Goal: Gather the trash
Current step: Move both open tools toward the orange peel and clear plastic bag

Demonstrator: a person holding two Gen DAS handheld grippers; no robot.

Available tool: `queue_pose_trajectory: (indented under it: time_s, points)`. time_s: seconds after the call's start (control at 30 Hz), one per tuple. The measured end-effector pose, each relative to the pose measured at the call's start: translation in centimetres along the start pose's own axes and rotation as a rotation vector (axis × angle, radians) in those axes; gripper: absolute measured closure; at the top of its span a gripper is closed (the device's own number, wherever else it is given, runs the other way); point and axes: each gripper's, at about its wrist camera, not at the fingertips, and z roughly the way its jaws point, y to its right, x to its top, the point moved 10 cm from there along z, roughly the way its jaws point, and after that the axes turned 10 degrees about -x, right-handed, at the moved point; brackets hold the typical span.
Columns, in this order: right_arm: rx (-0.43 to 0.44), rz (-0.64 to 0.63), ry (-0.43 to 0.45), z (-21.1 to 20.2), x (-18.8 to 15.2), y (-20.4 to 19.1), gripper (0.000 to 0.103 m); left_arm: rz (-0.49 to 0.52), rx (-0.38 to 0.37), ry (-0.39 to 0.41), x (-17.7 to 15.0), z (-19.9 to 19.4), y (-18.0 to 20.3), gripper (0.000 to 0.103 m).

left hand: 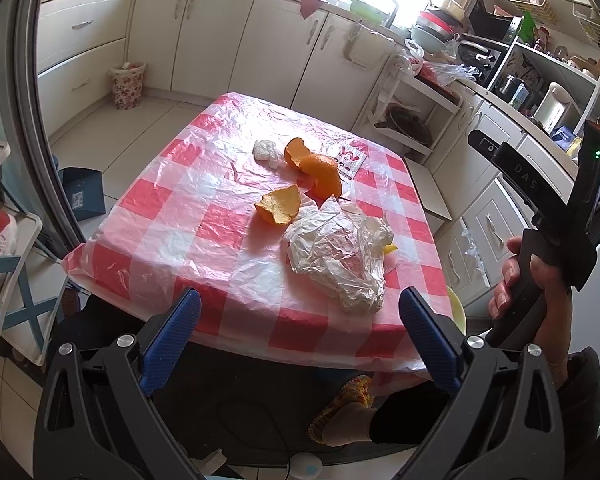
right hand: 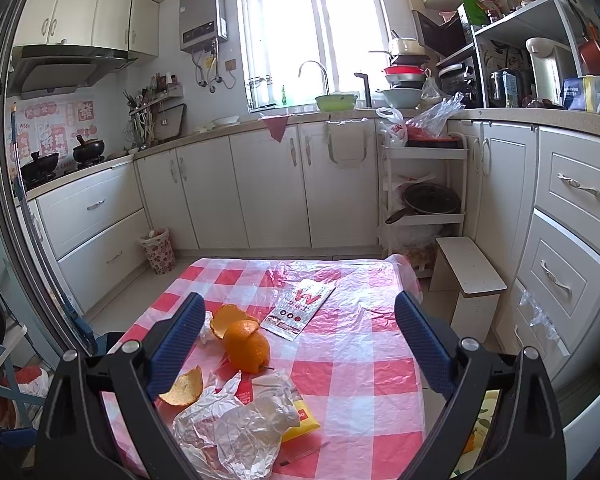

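The left hand-held gripper (left hand: 300, 336) hung released at the bottom of its frame, blue fingers (left hand: 172, 336) spread wide over the near edge of the desk (left hand: 172, 216), nothing between them. The right hand-held gripper (right hand: 300, 344) was likewise released, its fingers apart above the checked cloth. The trash lay around the middle of the desk: a crumpled white plastic wrapper (left hand: 340, 256) nearest, with a yellow packet (right hand: 302, 424) showing under its far edge, a loose piece of orange peel (left hand: 280, 204) just beside it, then a larger orange peel shell (left hand: 320, 168) farther up, touching a second curled peel (left hand: 294, 150). A wad of white tissue (left hand: 266, 152) sat left of those peels, and a printed leaflet (right hand: 302, 308) lay flat behind them. In the left wrist view a hand (left hand: 536, 292) gripped the other tool's black handle at the right edge. A flower-patterned bin (left hand: 127, 84) stood on the floor in the upper left, well apart from the desk, against the white cabinets (left hand: 220, 36).
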Motion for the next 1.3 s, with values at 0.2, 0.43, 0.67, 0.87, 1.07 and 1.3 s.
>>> queue_pose_trajectory:
  time_s: [0.2, 0.43, 0.67, 0.87, 1.07, 1.3]
  points:
    - [0.000, 0.001, -0.001, 0.0, 0.0, 0.0, 0.011, -0.004, 0.002, -0.001, -0.1, 0.1, -0.1, 0.008]
    - [0.000, 0.000, 0.000, 0.0, 0.0, 0.0, 0.011, -0.009, 0.003, -0.002, -0.2, 0.2, -0.1, 0.008]
    - [0.000, 0.000, 0.000, 0.0, 0.0, 0.0, 0.011, -0.010, 0.003, -0.003, -0.2, 0.3, -0.2, 0.008]
    - [0.000, -0.001, -0.001, 0.0, 0.0, -0.1, 0.011, -0.012, 0.005, -0.003, -0.3, 0.3, -0.3, 0.008]
    - [0.014, -0.038, -0.017, 0.2, -0.8, -0.3, 0.011, -0.042, 0.004, -0.005, -0.2, 0.1, -2.1, 0.008]
    - [0.034, -0.097, -0.092, 0.2, -3.3, 1.3, 0.011, -0.137, 0.039, -0.002, 0.0, 0.5, -6.5, 0.008]
